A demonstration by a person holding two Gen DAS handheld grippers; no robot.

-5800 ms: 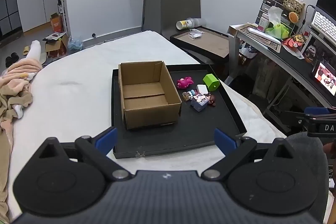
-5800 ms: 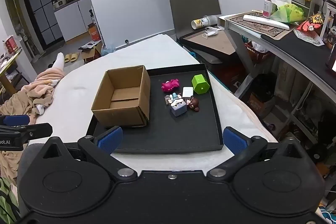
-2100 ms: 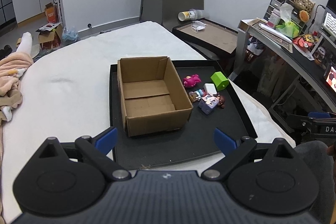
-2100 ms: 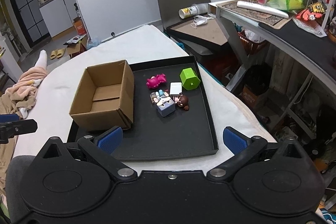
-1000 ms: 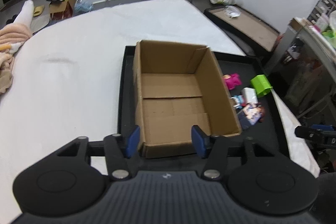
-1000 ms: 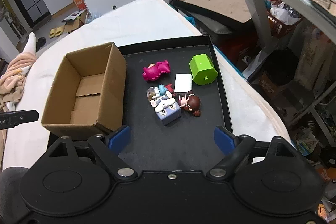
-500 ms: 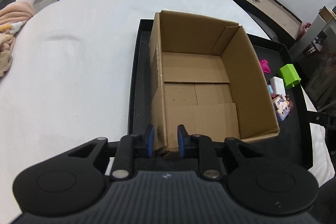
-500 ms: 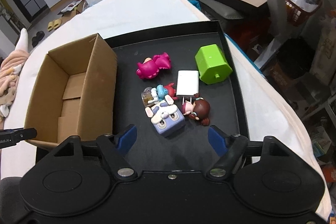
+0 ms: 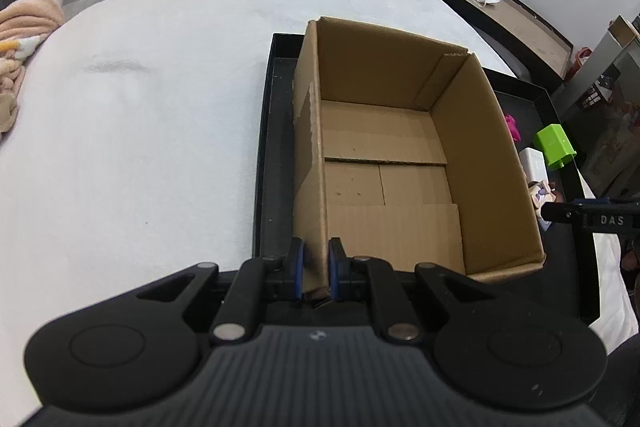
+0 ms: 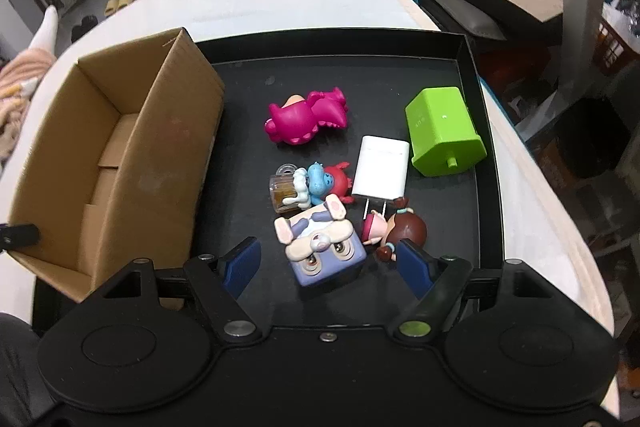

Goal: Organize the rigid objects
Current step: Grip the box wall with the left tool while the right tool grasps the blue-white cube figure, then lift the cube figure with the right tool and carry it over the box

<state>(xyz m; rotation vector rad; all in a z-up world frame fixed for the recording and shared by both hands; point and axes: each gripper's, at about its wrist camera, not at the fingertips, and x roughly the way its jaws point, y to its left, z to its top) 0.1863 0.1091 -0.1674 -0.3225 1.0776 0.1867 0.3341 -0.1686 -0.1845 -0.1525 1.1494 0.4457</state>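
A: What is the left gripper doing?

B: It has just squeezed shut. Its blue pads pinch the near corner wall of the open brown cardboard box. The box sits on the left side of the flat black tray.

A: And the right gripper?

B: Its jaws stand apart and hold nothing. The purple bunny-face cube toy lies between its fingers, near the tray's near edge.

A: What lies further back?

B: A brown-haired little doll, a white plug charger, a small blue and red figure, then a pink dinosaur toy. The green plastic block is by the tray's right edge.
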